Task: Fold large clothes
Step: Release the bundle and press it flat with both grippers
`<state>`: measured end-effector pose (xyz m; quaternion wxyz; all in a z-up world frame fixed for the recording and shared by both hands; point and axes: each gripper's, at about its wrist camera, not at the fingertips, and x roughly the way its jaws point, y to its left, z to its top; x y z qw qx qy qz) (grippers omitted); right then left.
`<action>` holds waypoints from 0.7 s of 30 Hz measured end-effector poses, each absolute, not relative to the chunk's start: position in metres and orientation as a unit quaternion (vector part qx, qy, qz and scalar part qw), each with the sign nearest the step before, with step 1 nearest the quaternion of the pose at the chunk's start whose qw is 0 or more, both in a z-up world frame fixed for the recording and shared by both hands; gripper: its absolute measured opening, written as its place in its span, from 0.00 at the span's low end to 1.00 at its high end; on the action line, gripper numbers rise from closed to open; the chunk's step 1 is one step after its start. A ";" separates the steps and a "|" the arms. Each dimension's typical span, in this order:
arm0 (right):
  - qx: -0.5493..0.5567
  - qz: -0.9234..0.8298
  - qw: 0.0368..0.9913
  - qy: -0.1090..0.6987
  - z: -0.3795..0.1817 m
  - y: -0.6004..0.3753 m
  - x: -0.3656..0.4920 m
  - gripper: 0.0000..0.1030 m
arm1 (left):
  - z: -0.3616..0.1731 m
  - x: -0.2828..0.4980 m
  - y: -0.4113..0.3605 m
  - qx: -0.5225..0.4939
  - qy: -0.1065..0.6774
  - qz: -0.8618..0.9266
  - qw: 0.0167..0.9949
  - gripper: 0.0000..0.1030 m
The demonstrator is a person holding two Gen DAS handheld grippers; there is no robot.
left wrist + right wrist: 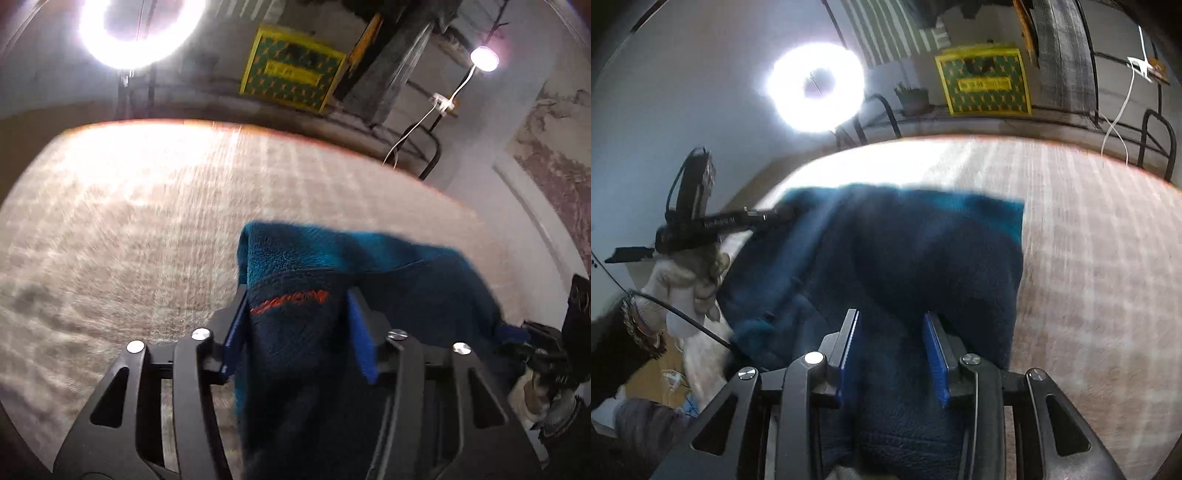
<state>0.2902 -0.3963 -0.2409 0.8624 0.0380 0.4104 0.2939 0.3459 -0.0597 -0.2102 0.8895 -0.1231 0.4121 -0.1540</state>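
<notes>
A teal-blue fleece garment with an orange logo hangs between the fingers of my left gripper. The jaws stand apart and a thin dark gap shows beside the right pad. The cloth stretches right toward my right gripper. In the right wrist view the same garment spreads out ahead, and my right gripper is shut on a thick bunch of it. My left gripper is at the cloth's far left corner, held by a white-gloved hand.
Under the garment lies a table with a beige checked cover. A bright ring light, a yellow-green box and metal chair frames stand beyond its far edge. A small lamp shines at the back right.
</notes>
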 end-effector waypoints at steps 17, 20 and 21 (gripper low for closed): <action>0.023 0.262 0.845 0.465 -0.273 -0.351 0.400 0.34 | -0.234 0.379 -0.048 -0.116 0.438 -0.135 0.881 0.47; 0.024 0.265 0.849 0.457 -0.260 -0.361 0.388 0.33 | -0.227 0.365 -0.036 -0.128 0.439 -0.140 0.878 0.47; 0.021 0.262 0.853 0.451 -0.254 -0.364 0.382 0.33 | -0.222 0.361 -0.035 -0.127 0.436 -0.136 0.880 0.46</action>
